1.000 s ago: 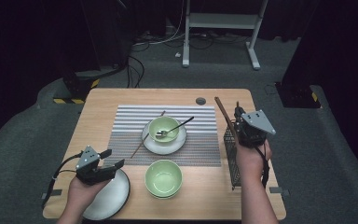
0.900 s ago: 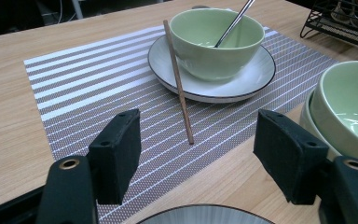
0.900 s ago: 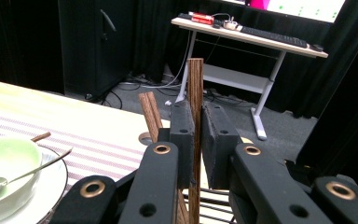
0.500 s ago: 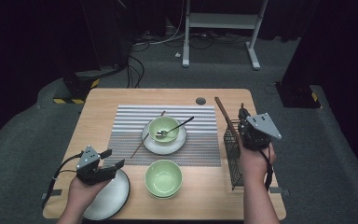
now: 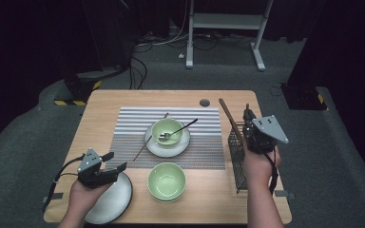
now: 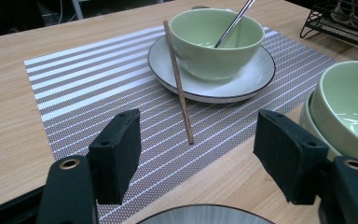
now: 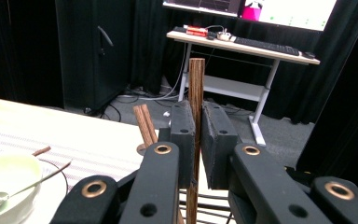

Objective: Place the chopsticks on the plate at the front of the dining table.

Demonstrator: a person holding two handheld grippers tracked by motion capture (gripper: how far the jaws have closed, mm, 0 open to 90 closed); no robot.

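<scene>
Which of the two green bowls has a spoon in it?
The far green bowl, sitting on the white plate on the striped mat; the near green bowl holds no spoon.

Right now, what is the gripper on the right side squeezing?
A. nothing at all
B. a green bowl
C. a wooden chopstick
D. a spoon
C: in the right gripper view the right gripper has its black jaws pressed together on an upright wooden chopstick, above the black wire rack.

Left gripper (image 5: 115, 162) agape, right gripper (image 7: 198, 140) clamped.
</scene>
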